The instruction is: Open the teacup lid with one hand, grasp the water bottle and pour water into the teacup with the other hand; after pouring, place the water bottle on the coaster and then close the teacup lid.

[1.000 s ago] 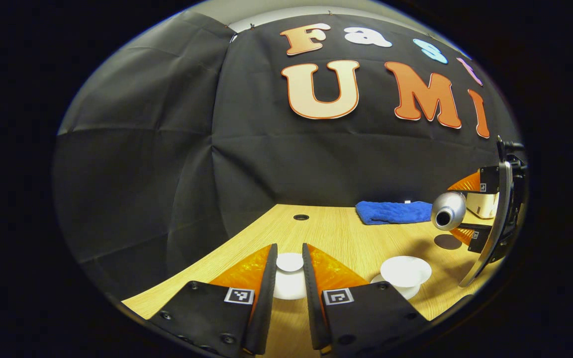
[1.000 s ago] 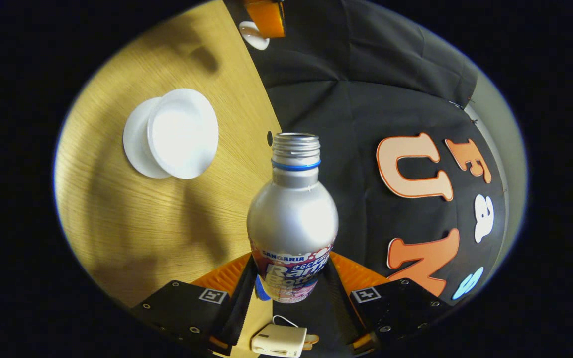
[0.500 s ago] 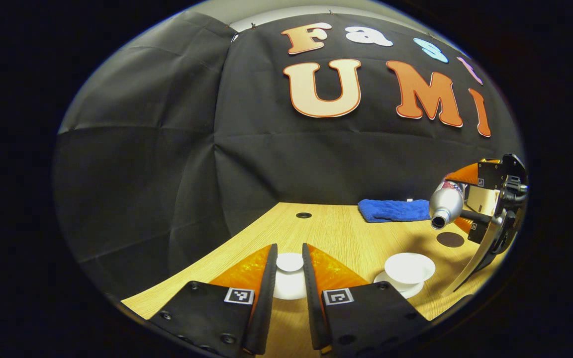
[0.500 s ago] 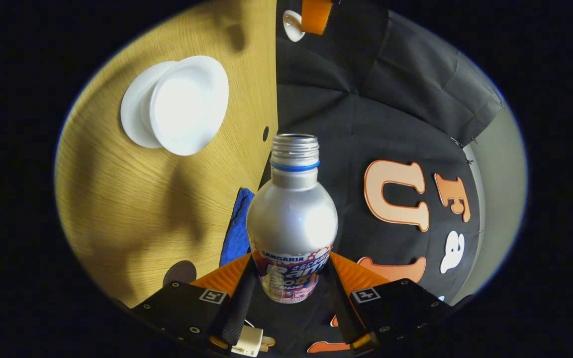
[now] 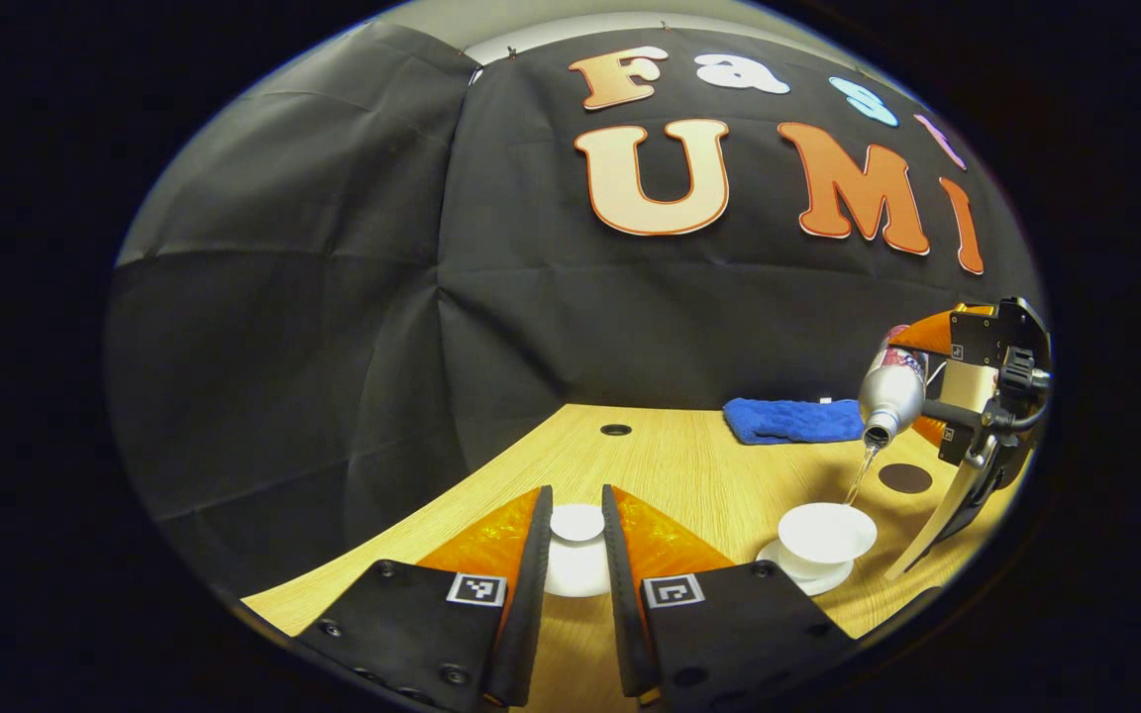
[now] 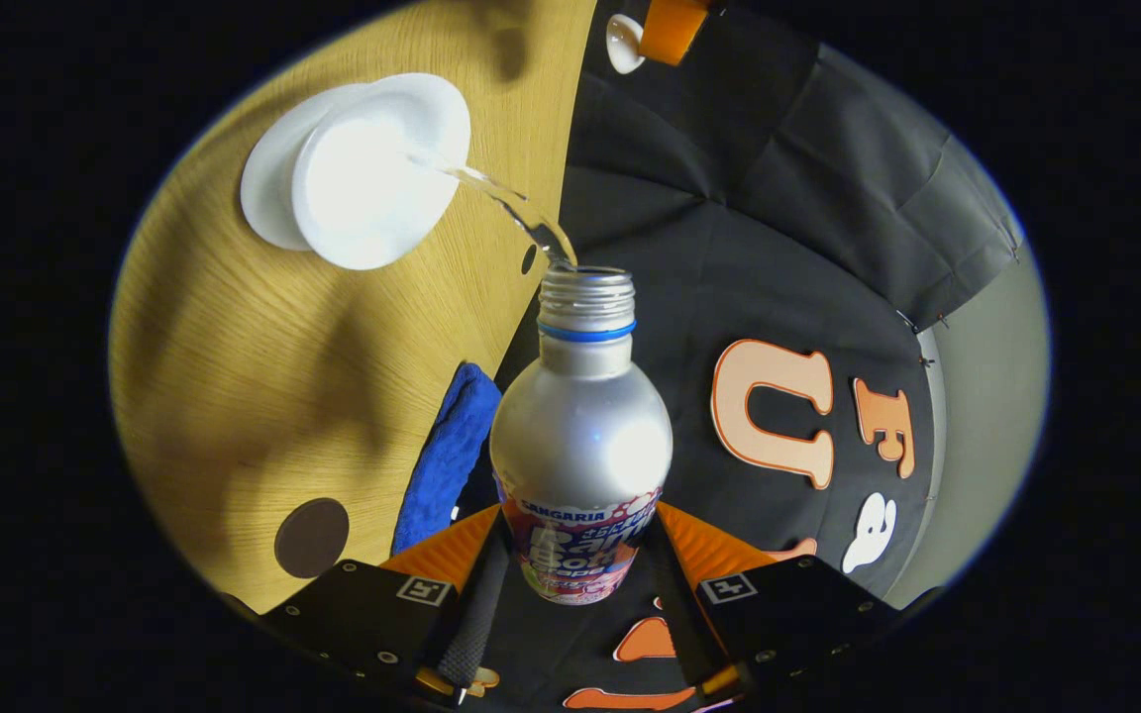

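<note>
One teacup point(image 6: 364, 188) on one saucer point(image 6: 263, 198) sits upper left in the right gripper view, one dark coaster point(image 6: 311, 537) lower left. The right gripper point(image 6: 580, 584), clamped on the tilted water bottle point(image 6: 580, 446), pours a thin stream point(image 6: 501, 203) into the cup. At the bottom centre of the left gripper view, the left gripper point(image 5: 575, 530) pinches the single white lid point(image 5: 576, 555) by its knob.

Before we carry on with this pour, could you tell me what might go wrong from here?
The thin water stream from the tilted silver metal bottle lands near the white teacup's rim; a small wobble could spill onto the wooden table. The left tool holds the white lid only by its small knob, so it might slip.
</note>
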Action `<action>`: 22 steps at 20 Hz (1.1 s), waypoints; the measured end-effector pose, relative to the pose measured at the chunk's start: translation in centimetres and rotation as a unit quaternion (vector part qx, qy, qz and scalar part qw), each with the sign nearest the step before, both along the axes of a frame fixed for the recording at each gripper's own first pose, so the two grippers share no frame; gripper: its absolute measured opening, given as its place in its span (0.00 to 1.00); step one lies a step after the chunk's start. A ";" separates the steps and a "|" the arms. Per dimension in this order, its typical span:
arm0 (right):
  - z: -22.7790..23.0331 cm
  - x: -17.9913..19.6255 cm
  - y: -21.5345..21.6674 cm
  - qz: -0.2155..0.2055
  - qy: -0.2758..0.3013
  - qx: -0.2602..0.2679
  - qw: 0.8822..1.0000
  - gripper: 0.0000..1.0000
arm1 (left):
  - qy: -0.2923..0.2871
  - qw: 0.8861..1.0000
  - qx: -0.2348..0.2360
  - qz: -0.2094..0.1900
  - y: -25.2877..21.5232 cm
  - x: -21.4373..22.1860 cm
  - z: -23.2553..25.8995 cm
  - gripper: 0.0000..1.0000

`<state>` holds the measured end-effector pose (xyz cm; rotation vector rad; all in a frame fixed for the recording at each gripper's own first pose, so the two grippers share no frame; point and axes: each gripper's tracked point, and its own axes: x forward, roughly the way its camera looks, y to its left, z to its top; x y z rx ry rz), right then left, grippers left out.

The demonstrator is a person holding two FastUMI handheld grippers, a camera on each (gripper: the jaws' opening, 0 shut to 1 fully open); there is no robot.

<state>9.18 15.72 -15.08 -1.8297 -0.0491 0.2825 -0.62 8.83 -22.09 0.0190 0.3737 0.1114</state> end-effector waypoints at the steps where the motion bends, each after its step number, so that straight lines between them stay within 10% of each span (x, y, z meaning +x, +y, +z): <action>1: 0.2 0.0 0.0 0.002 -0.003 -0.004 1.000 0.76 | 0.000 1.000 0.000 -0.001 0.0 0.0 0.0 0.36; 22: 3.6 0.8 0.6 0.038 -0.064 -0.058 0.995 0.76 | -0.026 1.000 0.001 -0.013 -0.9 0.5 2.5 0.36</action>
